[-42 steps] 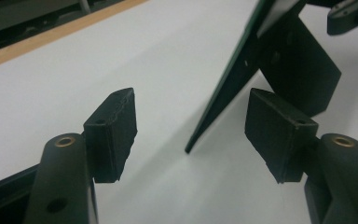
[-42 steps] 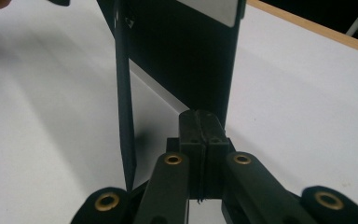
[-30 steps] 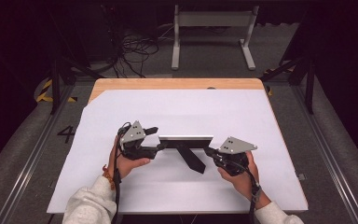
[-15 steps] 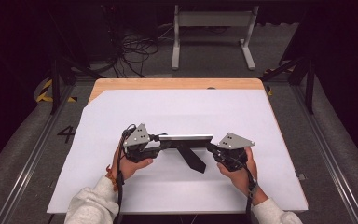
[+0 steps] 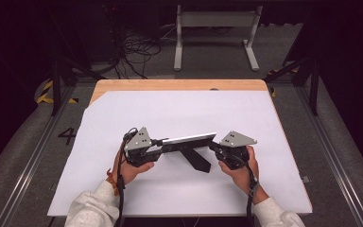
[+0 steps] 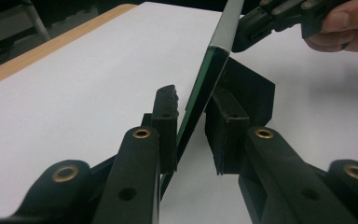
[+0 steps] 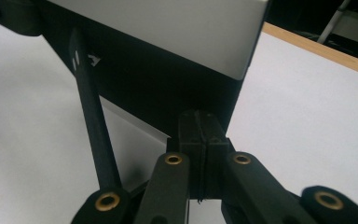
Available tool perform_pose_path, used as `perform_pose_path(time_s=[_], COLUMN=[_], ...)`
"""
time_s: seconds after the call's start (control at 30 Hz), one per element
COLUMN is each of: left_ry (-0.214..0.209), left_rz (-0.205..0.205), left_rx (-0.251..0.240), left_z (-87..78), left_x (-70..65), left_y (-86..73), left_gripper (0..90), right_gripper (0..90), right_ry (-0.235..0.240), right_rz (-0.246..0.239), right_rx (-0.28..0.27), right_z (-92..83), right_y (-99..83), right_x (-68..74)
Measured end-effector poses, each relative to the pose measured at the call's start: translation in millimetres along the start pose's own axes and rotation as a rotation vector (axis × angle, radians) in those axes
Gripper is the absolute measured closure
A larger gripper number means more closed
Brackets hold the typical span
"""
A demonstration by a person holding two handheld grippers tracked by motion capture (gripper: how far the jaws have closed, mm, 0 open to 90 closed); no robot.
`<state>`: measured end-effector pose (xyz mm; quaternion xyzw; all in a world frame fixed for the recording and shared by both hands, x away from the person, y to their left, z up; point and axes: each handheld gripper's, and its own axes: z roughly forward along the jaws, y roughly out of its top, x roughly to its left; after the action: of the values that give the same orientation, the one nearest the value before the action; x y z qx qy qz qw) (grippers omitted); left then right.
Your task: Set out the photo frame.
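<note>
High view: thin flat panel point(image 5: 189, 140) stands on edge mid-surface point(image 5: 170, 113), long axis left-right, black kickstand point(image 5: 196, 158) angled toward the person. Left gripper point(image 5: 158, 144) at its left end, right gripper point(image 5: 213, 146) at its right end.

Left gripper view: jaws have just been closing; panel's green-tinted glass edge point(image 6: 200, 93) sits between the pads, left pad touching, right pad just off it, not yet pinched.

Right gripper view: jaws pressed together on the panel's dark back by the pale, smooth, hard-looking face point(image 7: 168, 28).
</note>
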<state>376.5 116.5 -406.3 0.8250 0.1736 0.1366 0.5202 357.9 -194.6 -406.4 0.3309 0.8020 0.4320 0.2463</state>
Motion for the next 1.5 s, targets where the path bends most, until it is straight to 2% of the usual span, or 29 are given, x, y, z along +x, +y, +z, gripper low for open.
perform_pose_path(time_s=[0.47,0.67,0.8,1.07,1.3,1.5], left_ry=[-0.004,0.000,0.015,0.032,0.032,0.022], left_rz=[0.015,0.015,0.018,0.038,0.050,0.063], left_rx=[0.012,0.016,0.023,0.031,0.037,0.040], left_z=[-0.6,0.3,1.1,-10.4,-9.4,-7.2], left_x=[-8.7,-11.2,-14.9,-19.6,-22.2,-26.9], left_y=[0.7,0.9,1.5,-1.6,-0.6,1.0], left_gripper=[80.2,79.4,78.2,76.5,78.4,79.5], right_gripper=[90.0,90.0,90.0,90.0,90.0,90.0], right_ry=[-0.001,0.002,0.005,0.021,0.022,0.024], right_rz=[-0.001,0.000,0.002,-0.006,-0.034,-0.028], right_rx=[-0.037,-0.043,-0.071,-0.059,-0.073,-0.074], right_z=[7.1,10.3,10.9,14.1,13.2,17.9], right_y=[12.8,16.6,26.1,26.1,32.1,36.6], right_x=[6.5,5.8,6.4,9.1,12.4,12.5])
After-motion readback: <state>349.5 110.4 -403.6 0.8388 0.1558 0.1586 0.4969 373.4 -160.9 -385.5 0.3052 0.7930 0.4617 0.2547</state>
